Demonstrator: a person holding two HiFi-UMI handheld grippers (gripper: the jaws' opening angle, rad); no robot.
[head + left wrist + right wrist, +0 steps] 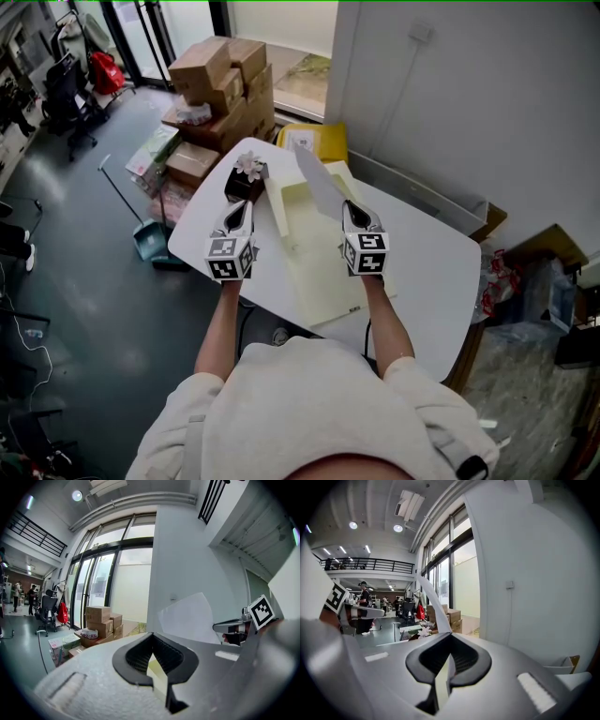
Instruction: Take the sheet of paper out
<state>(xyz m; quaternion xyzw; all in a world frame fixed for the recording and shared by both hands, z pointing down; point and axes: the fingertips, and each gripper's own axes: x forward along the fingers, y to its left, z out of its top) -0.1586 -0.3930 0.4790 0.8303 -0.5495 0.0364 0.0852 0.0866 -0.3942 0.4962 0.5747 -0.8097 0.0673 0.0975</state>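
Above the pale yellow folder (319, 267), which lies open on the white table (441, 272), the sheet of paper (319, 183) stands tilted in the air, its lower edge pinched in the right gripper (352, 214), whose jaws are pressed together on it. It is a plain white sheet, thin and blank on the side that shows, and it bows slightly along its length. It looks very light and floppy, likely to crease or tear if jerked, so an edge pinch close to a corner, as here, suits it, with slow moves. The left gripper (244, 208), just beside the folder's left edge, is closed on a pale yellow flap (157, 677) of that folder and seems to hold it back. The sheet appears clear of the folder. A small flower pot (248, 176) stands beyond the folder's far left corner.
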